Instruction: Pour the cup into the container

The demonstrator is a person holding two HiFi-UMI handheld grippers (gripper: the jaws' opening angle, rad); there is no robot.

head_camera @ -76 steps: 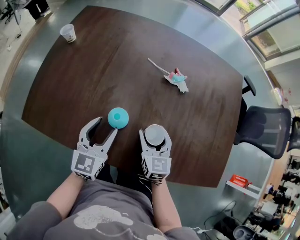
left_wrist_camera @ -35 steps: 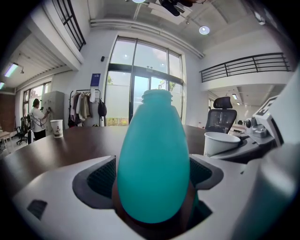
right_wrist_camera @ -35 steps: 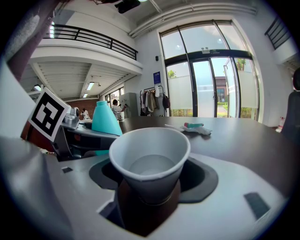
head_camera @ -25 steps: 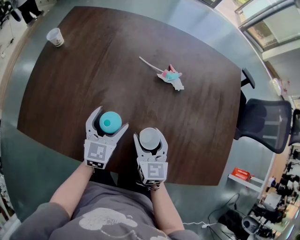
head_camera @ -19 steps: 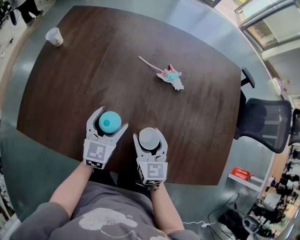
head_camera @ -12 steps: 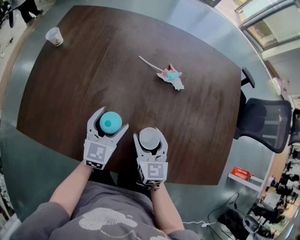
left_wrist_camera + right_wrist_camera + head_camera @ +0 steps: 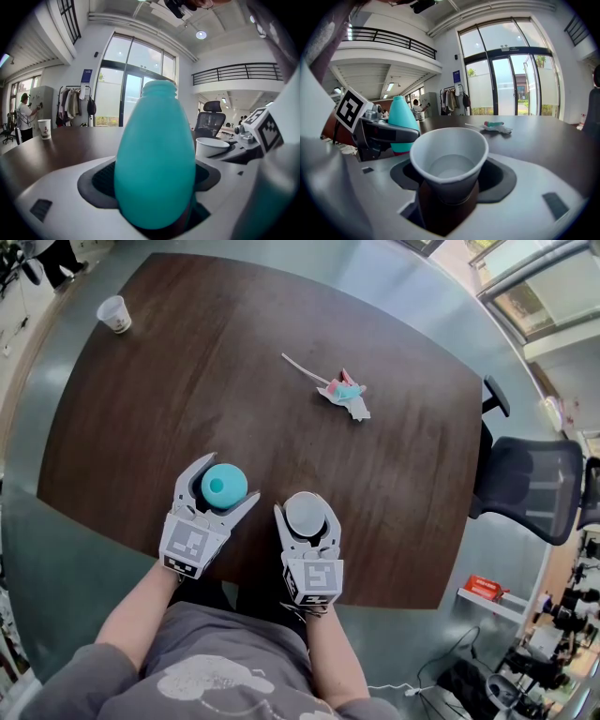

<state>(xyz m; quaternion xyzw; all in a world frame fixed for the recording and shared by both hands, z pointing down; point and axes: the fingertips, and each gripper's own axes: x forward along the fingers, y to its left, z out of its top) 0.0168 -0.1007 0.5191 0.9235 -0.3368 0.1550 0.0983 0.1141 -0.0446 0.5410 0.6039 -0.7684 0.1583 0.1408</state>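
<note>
A teal bottle (image 7: pixel 224 486) with a small open neck stands upright near the front edge of the dark wooden table (image 7: pixel 281 334). My left gripper (image 7: pixel 230 481) is shut on its body; in the left gripper view the bottle (image 7: pixel 154 159) fills the gap between the pads. Just to its right, my right gripper (image 7: pixel 307 507) holds a white paper cup (image 7: pixel 307 514) upright, and its jaws are closing tighter on it. The cup's rim (image 7: pixel 449 154) is slightly squeezed. I cannot tell whether the cup holds liquid. Bottle and cup are a short gap apart.
A second paper cup (image 7: pixel 114 314) stands at the table's far left corner. A crumpled pink and teal wrapper with a thin stick (image 7: pixel 347 395) lies mid-table. A black office chair (image 7: pixel 525 493) is at the table's right side.
Three seconds ago the left gripper stood open beside the bottle; now it is around it and has narrowed onto it. Over the last second both grippers have barely shifted.
</note>
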